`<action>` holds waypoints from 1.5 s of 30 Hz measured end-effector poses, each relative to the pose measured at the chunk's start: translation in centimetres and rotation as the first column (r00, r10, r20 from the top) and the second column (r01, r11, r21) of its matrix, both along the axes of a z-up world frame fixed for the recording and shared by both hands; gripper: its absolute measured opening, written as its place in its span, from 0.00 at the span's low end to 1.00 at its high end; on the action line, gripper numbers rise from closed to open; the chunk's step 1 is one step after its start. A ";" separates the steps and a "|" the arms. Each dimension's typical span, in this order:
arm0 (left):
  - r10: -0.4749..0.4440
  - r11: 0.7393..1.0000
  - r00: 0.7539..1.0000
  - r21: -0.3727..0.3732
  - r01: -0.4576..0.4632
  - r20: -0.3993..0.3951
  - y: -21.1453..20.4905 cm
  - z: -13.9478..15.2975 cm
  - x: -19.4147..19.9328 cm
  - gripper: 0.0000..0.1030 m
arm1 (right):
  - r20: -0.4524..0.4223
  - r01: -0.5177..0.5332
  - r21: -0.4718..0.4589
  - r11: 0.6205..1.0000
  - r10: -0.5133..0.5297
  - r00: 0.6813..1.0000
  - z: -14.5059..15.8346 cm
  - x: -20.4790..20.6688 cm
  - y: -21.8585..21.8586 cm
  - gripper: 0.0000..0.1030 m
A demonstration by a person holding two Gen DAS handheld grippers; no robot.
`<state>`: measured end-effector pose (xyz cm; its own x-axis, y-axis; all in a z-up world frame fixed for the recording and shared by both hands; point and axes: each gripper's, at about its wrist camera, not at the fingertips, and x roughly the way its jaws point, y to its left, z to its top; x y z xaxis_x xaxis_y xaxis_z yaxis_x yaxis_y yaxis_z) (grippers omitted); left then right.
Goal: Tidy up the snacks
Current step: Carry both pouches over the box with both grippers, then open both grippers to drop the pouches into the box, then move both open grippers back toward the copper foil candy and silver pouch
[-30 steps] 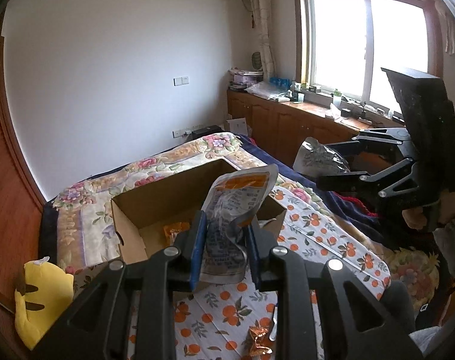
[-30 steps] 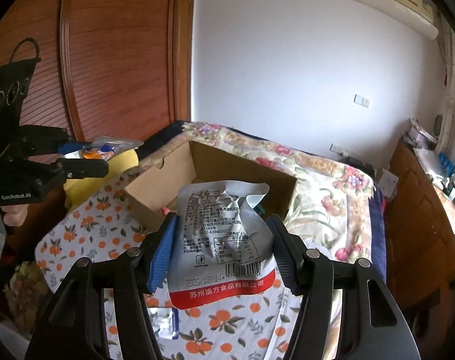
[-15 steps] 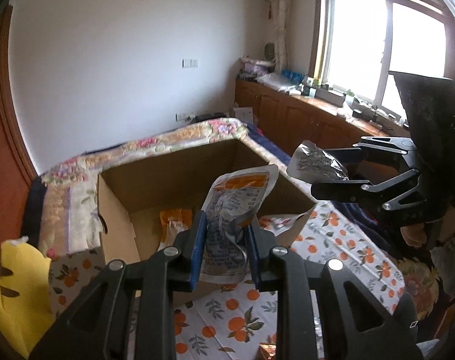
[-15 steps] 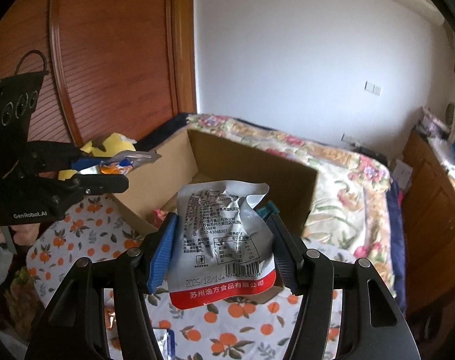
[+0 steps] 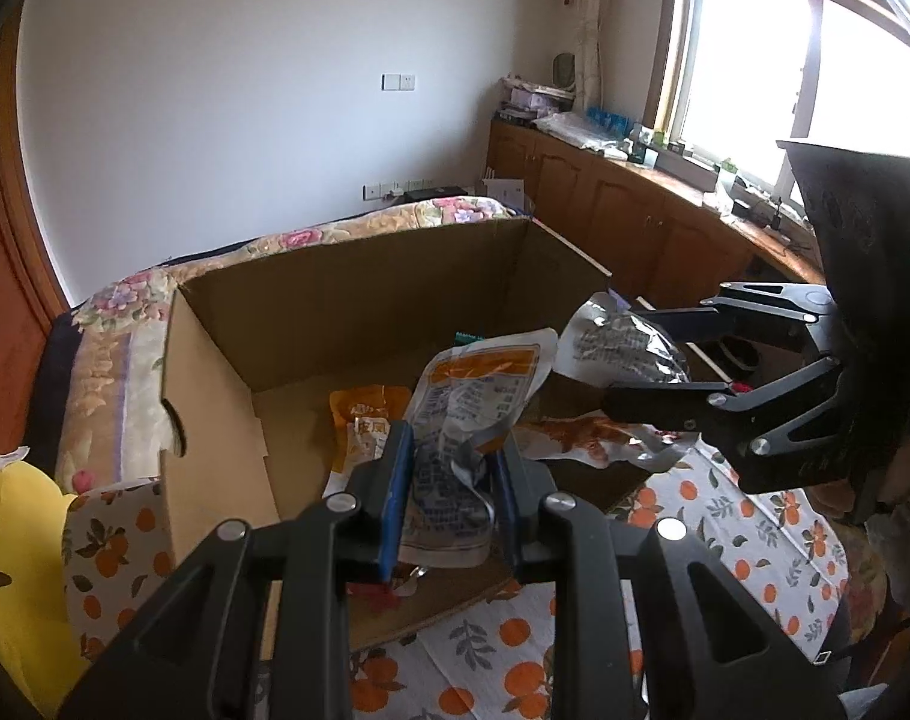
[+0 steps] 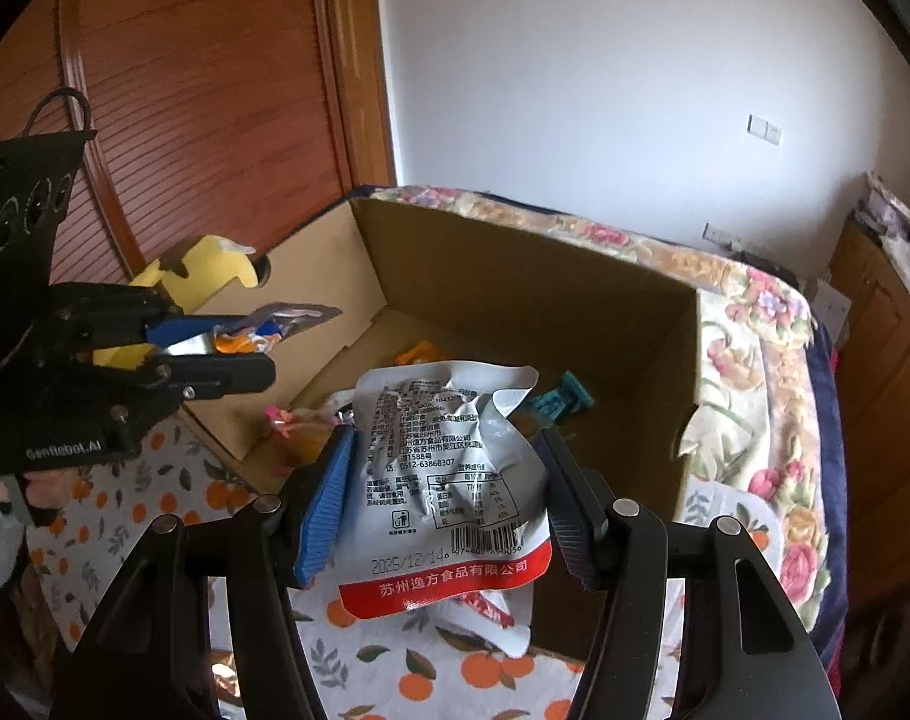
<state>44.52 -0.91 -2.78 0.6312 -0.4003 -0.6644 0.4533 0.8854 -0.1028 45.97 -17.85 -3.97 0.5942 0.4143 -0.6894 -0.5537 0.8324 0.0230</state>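
1. Both claws are loaded. The left claw [image 5: 452,495] is clamped tight on a crinkled orange-topped pouch [image 5: 464,420], and the right claw [image 6: 443,498] is clamped on a wider silver packet [image 6: 446,468] with a red strip along its bottom edge.
2. Both snacks hang over the near edge of the open cardboard box [image 5: 359,312], which sits on the bed [image 6: 749,360]. There are already a few snacks lying on the box floor.
3. I'd carry each pack a bit further in over a bare patch of the floor, get it low, then let go, so it doesn't catch the near wall or flop out.
4. Probably best to release one at a time so the claws don't bump; they're close together.
5. Orientation: the orange-topped pouch runs lengthwise away from its claw, top end toward the far wall. The silver packet stands much the same way, red strip nearest the camera, crumpled top pointing into the box.
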 end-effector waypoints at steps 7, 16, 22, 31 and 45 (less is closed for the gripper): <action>-0.002 1.000 1.000 0.015 0.003 -0.012 -1.0 -0.8 0.3 0.24 | -0.052 0.032 0.012 0.999 -0.032 0.998 -1.8 1.5 -0.1 0.60; 0.024 1.000 1.000 0.005 -0.024 -0.004 -0.3 -0.1 -0.3 0.26 | -0.059 0.049 0.010 0.999 -0.048 0.997 -2.1 2.0 0.2 0.61; 0.024 1.000 1.000 -0.014 -0.023 0.020 0.2 0.7 -2.4 0.33 | -0.074 0.052 0.018 0.998 -0.050 0.996 -2.7 1.6 0.2 0.64; 0.026 1.000 0.997 0.004 -0.026 0.071 0.1 1.6 -7.4 0.37 | -0.010 0.077 0.063 0.995 -0.077 0.997 -0.1 -2.3 -1.2 0.68; 0.031 0.999 0.994 0.016 -0.033 0.103 -0.4 -0.9 -16.0 0.39 | 0.024 0.131 0.146 0.981 -0.136 0.990 -0.3 -15.3 -5.0 0.68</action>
<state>28.51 -1.33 -3.63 0.7091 -0.3672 -0.6019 0.4317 0.9011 -0.0410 30.63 -22.86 -4.28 0.6727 0.4231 -0.6070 -0.4404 0.8882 0.1311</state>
